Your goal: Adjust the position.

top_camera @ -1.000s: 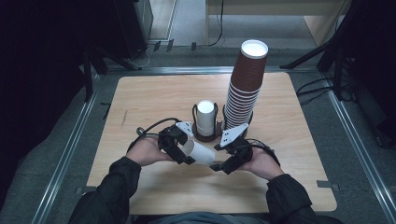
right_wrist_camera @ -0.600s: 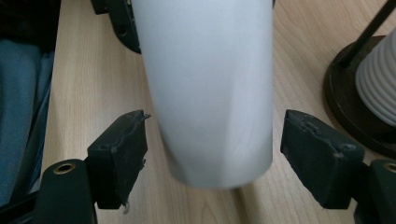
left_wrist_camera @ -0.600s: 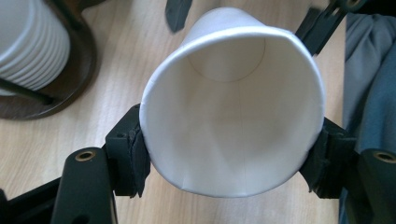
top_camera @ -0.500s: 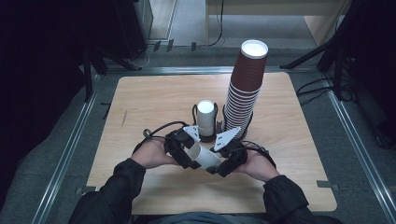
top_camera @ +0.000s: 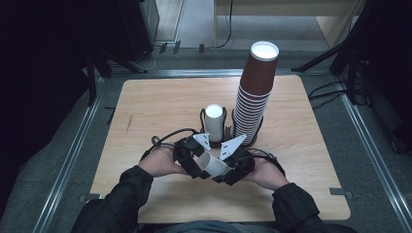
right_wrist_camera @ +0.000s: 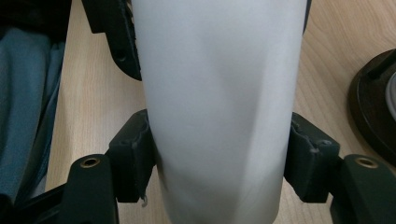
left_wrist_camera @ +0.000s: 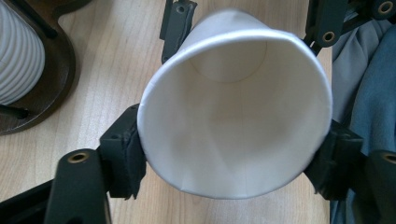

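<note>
White paper cup [top_camera: 212,164] lying on its side low in the middle of the high view, squeezed at the mouth by left gripper [top_camera: 190,158] jaws and at the bottom end by right gripper [top_camera: 236,166] jaws.

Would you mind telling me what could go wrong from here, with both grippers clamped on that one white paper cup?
1. The left gripper squeezes the white cup at its rim, which already looks oval; more pressure may crease it.
2. The right gripper clamps the cup's body, where a dent shows; pulling apart could tear or crumple it.
3. The tall brown cup stack stands close behind the hands; a lifted elbow or cable might topple it.
</note>
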Demonstrator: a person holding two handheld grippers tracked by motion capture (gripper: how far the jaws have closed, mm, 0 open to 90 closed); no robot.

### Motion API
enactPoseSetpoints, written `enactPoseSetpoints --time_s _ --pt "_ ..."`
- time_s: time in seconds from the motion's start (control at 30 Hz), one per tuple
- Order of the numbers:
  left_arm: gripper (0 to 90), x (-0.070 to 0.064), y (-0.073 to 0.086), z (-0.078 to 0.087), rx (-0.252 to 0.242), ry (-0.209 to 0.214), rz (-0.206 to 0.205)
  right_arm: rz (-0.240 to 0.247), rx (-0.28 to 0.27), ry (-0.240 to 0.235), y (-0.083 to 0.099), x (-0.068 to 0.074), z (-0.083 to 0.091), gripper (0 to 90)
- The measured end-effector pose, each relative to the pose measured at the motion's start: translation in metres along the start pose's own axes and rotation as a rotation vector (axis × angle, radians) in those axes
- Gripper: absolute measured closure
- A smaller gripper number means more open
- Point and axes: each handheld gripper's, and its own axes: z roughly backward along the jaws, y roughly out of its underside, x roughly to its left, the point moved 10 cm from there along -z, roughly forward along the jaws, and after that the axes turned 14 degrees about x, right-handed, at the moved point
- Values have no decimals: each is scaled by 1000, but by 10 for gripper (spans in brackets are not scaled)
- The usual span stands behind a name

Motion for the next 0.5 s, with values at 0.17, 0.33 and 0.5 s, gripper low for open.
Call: enactPoseSetpoints --time_s 0.17,0.33,0.5 --pt "127 5 0 5 -31 -24 18 -8 -10 12 1 -4 4 336" --pt "126 8 6 10 -61 -26 42 -29 -17 18 4 -8 8 332" --pt "125 13 13 14 -84 -29 61 -38 -24 23 7 -10 12 332"
